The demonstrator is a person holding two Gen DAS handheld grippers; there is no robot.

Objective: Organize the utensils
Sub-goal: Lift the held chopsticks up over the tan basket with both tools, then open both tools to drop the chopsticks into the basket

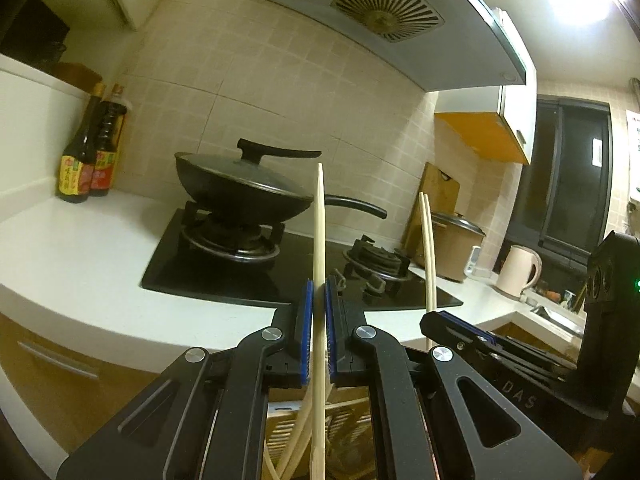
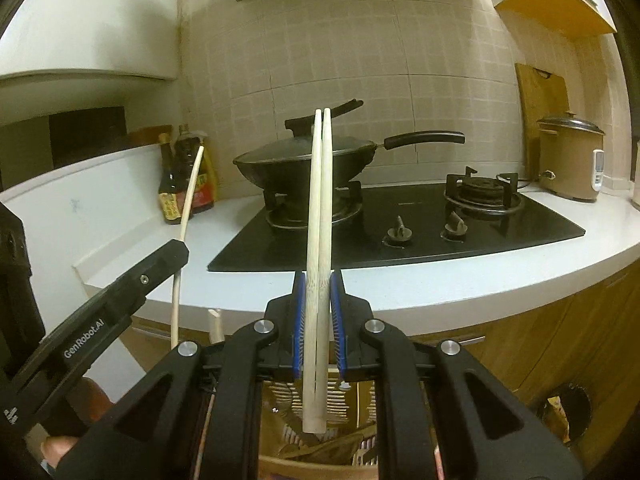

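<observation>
Nearest the left wrist camera, the left gripper (image 1: 318,300) is clamped on a single pale chopstick (image 1: 319,240), its blue pads (image 1: 307,332) pressed against both sides; the stick stands nearly upright between the jaws, its tip rising above them and its lower end dropping out of view below. Under this gripper a slatted wooden utensil holder (image 1: 344,420) shows through the frame, with more pale sticks leaning in it. Ahead of the fingers lies a black gas hob (image 1: 256,276) set in a white countertop (image 1: 80,248), with a lidded black wok (image 1: 240,192) on the left burner and two dark sauce bottles (image 1: 90,152) further left against the wall. Off to the right, the right gripper (image 1: 452,320) holds a pair of chopsticks (image 1: 427,248) pointing up. In the right wrist view that gripper (image 2: 318,284) is closed on the two chopsticks (image 2: 320,200), which lie side by side and touching between the pads, upright, their thick ends hanging below the jaws over the holder (image 2: 320,452). To its left the left gripper (image 2: 176,250) appears with its single chopstick (image 2: 188,208). A rice cooker (image 2: 570,156) stands far right.
</observation>
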